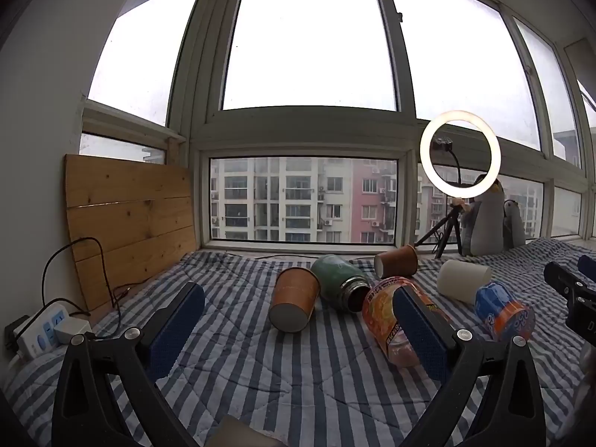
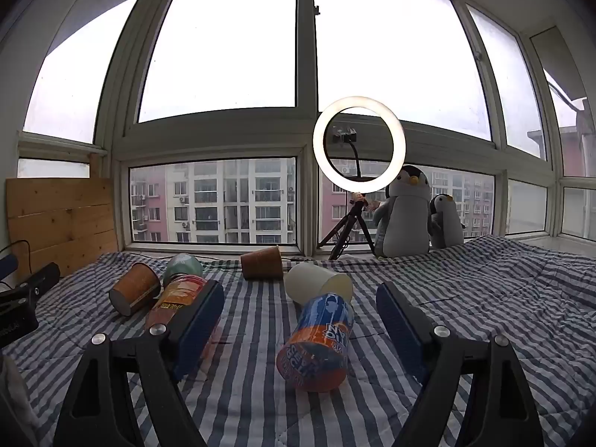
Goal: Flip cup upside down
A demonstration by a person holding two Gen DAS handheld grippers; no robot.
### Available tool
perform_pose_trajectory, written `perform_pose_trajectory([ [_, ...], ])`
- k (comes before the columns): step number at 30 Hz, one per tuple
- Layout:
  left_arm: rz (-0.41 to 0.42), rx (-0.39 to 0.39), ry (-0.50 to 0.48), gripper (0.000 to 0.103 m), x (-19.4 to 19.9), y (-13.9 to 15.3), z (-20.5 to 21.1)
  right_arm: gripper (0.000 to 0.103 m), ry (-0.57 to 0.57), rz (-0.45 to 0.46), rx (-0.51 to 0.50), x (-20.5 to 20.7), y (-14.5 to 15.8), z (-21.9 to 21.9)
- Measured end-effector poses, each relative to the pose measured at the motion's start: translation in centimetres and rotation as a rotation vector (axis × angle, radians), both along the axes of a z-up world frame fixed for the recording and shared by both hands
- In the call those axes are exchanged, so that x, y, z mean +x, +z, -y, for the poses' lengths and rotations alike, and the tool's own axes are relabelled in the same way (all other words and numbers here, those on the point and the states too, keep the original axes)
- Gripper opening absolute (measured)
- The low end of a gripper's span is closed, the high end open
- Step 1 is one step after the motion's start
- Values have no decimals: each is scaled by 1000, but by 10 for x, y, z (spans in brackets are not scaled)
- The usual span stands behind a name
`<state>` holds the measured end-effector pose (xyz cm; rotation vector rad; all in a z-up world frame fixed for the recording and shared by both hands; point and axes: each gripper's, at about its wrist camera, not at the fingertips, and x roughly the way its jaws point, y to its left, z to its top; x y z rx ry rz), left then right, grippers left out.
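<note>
Several cups lie on their sides on a blue-striped quilt [image 1: 238, 365]. A brown paper cup [image 1: 294, 300] lies between the fingers of my open, empty left gripper [image 1: 298, 313], ahead of it. A green flask [image 1: 341, 285], an orange printed cup [image 1: 391, 320], a second brown cup [image 1: 396, 260], a white cup [image 1: 463, 279] and a blue-orange cup [image 1: 504, 311] lie to the right. In the right wrist view the blue-orange cup [image 2: 320, 339] lies between the fingers of my open, empty right gripper [image 2: 298, 311], with the white cup [image 2: 318, 283] behind it.
A ring light on a tripod [image 2: 359, 145] and two plush penguins [image 2: 408, 212] stand at the window. A wooden board [image 1: 130, 216] leans at the left wall, with a power strip [image 1: 44, 329] and cable. The other gripper [image 1: 571, 298] shows at the right edge.
</note>
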<state>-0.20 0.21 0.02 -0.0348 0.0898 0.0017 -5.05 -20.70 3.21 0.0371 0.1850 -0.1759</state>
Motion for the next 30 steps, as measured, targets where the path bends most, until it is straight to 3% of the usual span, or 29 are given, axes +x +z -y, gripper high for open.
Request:
perform_pose_trajectory([
  [1,-47,38,-3,102,4,1,3,81,0,18,1,-1,0,0],
  [30,-30,17,2,102,3,-2,2,81,-2,6,8,1,1,1],
])
